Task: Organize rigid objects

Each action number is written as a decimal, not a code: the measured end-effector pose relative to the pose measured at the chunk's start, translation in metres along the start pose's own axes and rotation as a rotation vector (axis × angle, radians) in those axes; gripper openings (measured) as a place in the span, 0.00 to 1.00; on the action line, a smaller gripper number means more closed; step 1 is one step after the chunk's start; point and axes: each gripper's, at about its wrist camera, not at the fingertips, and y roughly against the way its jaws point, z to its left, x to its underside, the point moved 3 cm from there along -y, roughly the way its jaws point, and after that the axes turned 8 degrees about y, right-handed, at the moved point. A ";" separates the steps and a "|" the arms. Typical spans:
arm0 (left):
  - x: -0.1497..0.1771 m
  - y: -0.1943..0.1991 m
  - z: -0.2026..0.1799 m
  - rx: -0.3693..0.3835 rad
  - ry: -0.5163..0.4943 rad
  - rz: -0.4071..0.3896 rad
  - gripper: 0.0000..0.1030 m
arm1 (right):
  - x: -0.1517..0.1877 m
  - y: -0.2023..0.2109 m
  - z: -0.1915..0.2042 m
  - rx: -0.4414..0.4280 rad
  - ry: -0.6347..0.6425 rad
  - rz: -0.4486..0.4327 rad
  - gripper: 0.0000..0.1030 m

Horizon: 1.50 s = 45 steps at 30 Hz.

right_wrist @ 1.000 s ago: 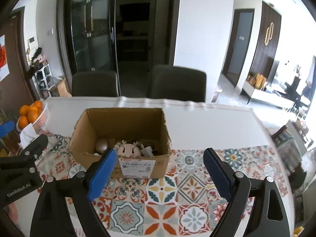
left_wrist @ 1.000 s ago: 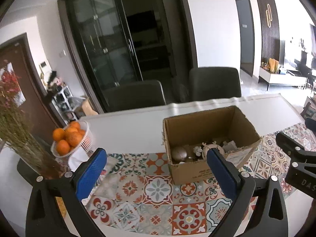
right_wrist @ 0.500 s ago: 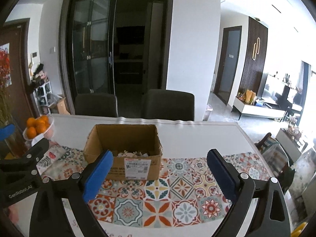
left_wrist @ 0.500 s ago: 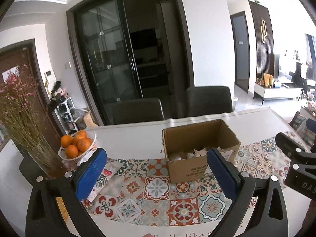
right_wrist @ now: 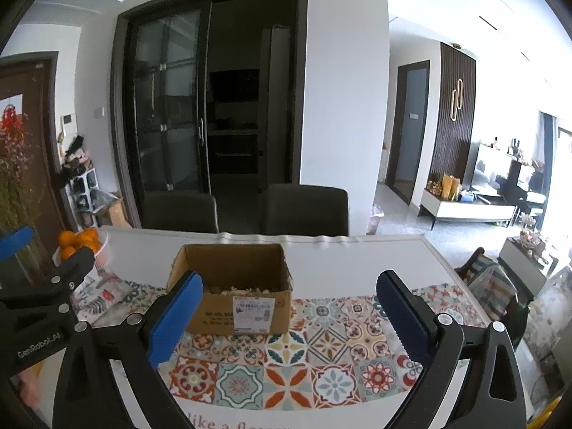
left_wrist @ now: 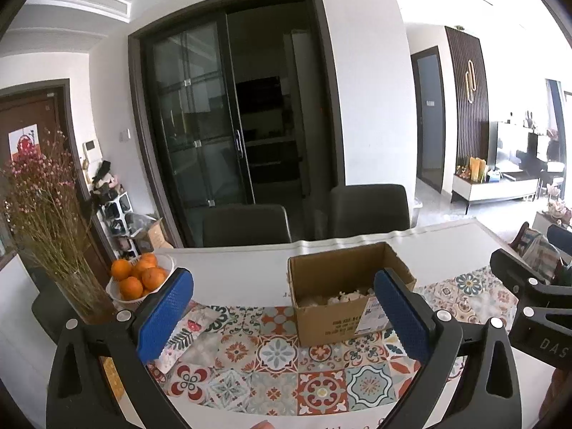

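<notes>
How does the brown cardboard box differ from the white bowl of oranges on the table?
The brown cardboard box is rectangular and straight-walled; the white bowl is round. The box sits on the patterned tile mat; the bowl stands beyond its left end. The box holds pale small objects below its rim; the oranges heap above theirs. Both are open-topped.

The right gripper [right_wrist: 286,307] hangs wide apart and empty above the patterned mat [right_wrist: 304,357] on the white table [right_wrist: 357,261]. A cardboard box [right_wrist: 232,300] sits on the mat's far edge. The left gripper [right_wrist: 46,286] shows near the table's left edge, beside a bowl of oranges [right_wrist: 80,243].
</notes>
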 end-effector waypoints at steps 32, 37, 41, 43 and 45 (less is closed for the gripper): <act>-0.008 0.019 0.004 0.007 0.002 -0.055 1.00 | -0.009 0.016 -0.005 0.000 -0.004 -0.054 0.96; -0.008 0.019 0.003 0.007 0.001 -0.055 1.00 | -0.009 0.017 -0.005 -0.006 -0.007 -0.056 0.96; -0.008 0.019 0.003 0.007 0.001 -0.057 1.00 | -0.009 0.017 -0.005 -0.007 -0.010 -0.057 0.96; -0.007 0.019 0.003 0.007 0.001 -0.057 1.00 | -0.009 0.017 -0.005 -0.007 -0.010 -0.055 0.96; -0.009 0.020 0.002 0.007 0.000 -0.063 1.00 | -0.009 0.017 -0.005 -0.007 -0.009 -0.058 0.96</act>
